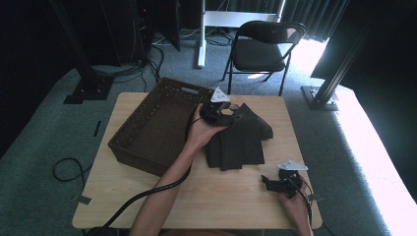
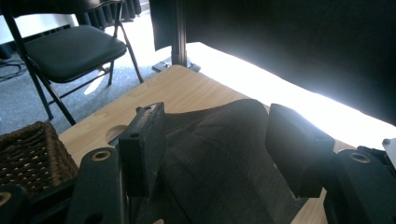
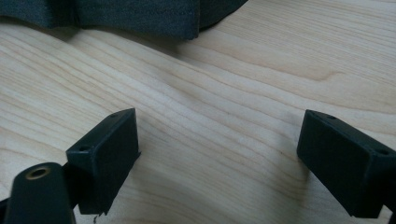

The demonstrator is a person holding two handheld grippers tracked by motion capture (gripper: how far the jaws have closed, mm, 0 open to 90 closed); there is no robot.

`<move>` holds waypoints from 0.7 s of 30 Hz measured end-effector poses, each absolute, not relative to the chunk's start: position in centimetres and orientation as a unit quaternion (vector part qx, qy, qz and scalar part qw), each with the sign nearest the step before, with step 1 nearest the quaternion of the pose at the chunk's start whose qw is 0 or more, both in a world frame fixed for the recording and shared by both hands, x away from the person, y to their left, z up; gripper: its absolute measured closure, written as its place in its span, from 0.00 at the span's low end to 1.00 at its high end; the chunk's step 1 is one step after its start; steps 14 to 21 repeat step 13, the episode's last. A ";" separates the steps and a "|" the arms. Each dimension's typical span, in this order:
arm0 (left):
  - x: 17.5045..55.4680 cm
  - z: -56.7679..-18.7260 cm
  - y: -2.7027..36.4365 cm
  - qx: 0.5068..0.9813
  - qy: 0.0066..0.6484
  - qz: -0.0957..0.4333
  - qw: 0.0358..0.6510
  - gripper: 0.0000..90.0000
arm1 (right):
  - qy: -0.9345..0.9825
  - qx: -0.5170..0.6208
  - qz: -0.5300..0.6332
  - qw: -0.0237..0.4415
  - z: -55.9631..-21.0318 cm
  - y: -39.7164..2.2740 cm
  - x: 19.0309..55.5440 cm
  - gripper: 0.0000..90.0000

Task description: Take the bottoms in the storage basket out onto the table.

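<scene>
Nearest, the right tool rested open and empty on the worktop. Left tool hovered open over the dark folded cloth beside the basket. Soft, light, limp; probably best pinched at 1 folded edge.

We see light wooden table, grain visible, standing on grey carpet. On it we find dark woven basket at left half, reaching far edge, and dark folded cloth just beside basket, toward right. Near edge mostly bare wood.
</scene>
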State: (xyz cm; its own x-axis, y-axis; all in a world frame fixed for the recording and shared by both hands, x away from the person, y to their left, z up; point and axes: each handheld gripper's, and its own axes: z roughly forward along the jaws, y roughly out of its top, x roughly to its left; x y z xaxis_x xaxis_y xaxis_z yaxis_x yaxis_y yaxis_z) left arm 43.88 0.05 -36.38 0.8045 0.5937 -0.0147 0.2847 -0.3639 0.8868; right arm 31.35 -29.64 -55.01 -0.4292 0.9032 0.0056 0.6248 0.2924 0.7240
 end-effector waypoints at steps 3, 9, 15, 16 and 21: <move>43.4 -36.4 0.8 0.810 0.269 0.159 0.496 0.42 | 0.777 0.492 0.334 0.208 -55.0 -29.6 31.4 0.14; 42.8 -36.5 2.0 0.807 0.268 0.164 0.499 0.41 | 0.776 0.492 0.334 0.208 -55.0 -29.6 31.4 0.14; 42.4 -36.6 3.1 0.805 0.272 0.171 0.498 0.40 | 0.776 0.492 0.334 0.208 -55.0 -29.6 31.4 0.14; 42.4 -36.6 3.1 0.805 0.272 0.171 0.498 0.40 | 0.776 0.492 0.334 0.208 -55.0 -29.6 31.4 0.14; 42.4 -36.6 3.1 0.805 0.272 0.171 0.498 0.40 | 0.776 0.492 0.334 0.208 -55.0 -29.6 31.4 0.14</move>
